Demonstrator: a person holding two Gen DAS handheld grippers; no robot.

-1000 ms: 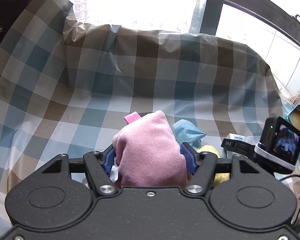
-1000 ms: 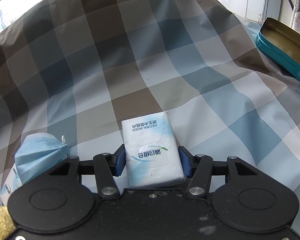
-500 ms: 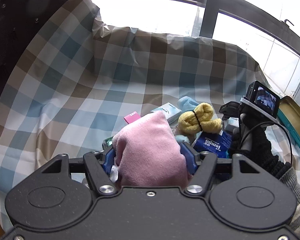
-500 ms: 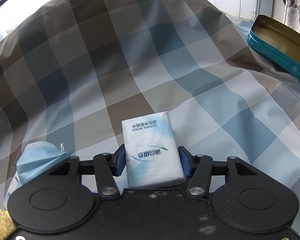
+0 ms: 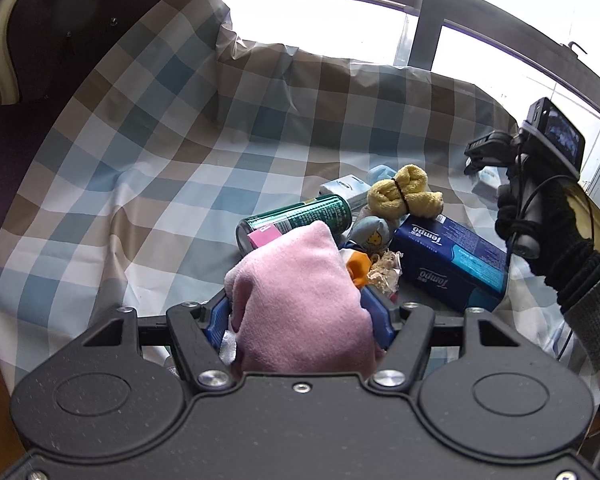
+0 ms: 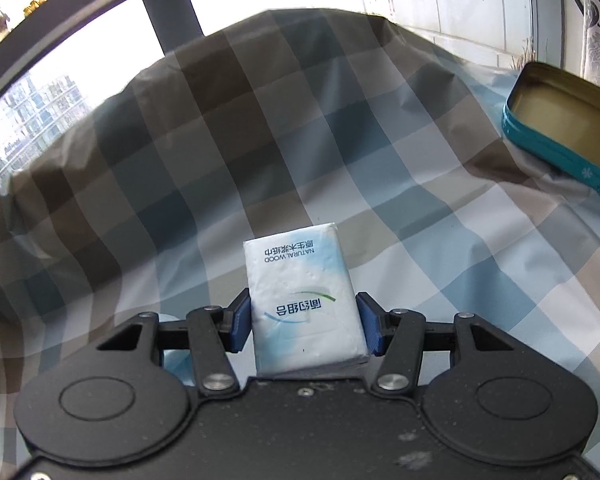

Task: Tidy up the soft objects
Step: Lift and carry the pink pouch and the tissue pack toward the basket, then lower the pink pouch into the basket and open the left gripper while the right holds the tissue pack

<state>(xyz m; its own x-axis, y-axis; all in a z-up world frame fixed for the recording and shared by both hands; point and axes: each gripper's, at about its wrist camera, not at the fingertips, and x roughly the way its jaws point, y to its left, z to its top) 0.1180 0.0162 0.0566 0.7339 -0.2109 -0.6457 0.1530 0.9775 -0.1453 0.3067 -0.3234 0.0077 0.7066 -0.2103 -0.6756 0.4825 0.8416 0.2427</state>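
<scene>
Tissue pack [image 6: 304, 300] lengthwise between clamped right jaws, pointing forward; pink cloth [image 5: 300, 304] likewise in left jaws.

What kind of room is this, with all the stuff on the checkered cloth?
Probably a room in a home, high in a city building. A checkered cloth covers the surface, big windows show apartment towers outside, and household bits like a tissue box and yellow towel lie about.

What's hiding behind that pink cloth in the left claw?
Behind the pink cloth clamped in the left gripper lie a green can, a small pink tag and something orange. The cloth covers their near sides.
</scene>
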